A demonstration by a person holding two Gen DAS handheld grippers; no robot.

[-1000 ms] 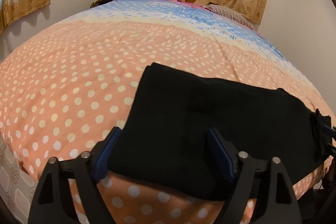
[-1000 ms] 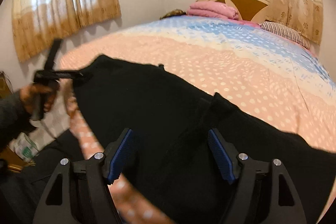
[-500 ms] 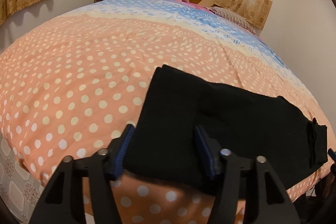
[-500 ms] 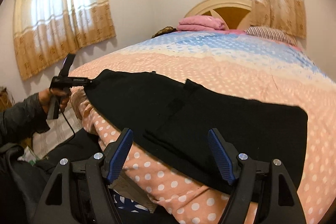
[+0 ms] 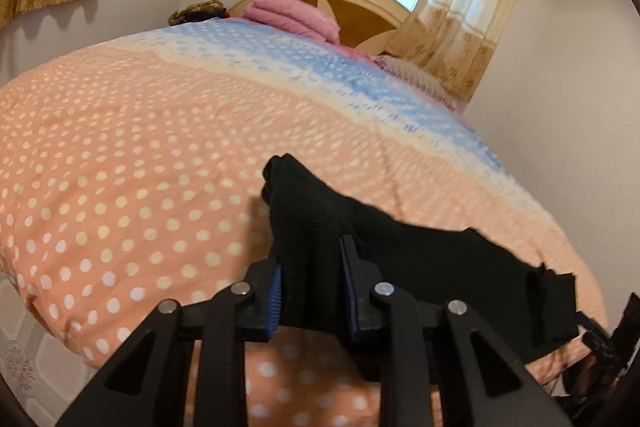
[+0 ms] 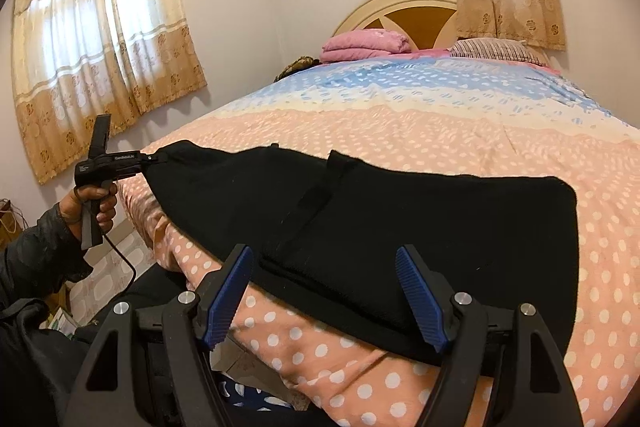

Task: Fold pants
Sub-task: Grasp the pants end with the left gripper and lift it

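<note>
Bed (image 6: pixel 440 131) edge hides pants (image 6: pixel 400 211) hem; left tongs (image 5: pixel 310 285) just closed, pinching them, right tongs (image 6: pixel 324 291) spread.

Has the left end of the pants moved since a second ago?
Yes. In the left wrist view the pants end has bunched and lifted off the dotted bedspread, pinched in the left claw, whose jaws have just been closing on it.

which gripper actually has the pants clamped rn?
The left gripper: its jaws have just closed, bunching the black pants. The right gripper stands wide, pads off the cloth.
</note>
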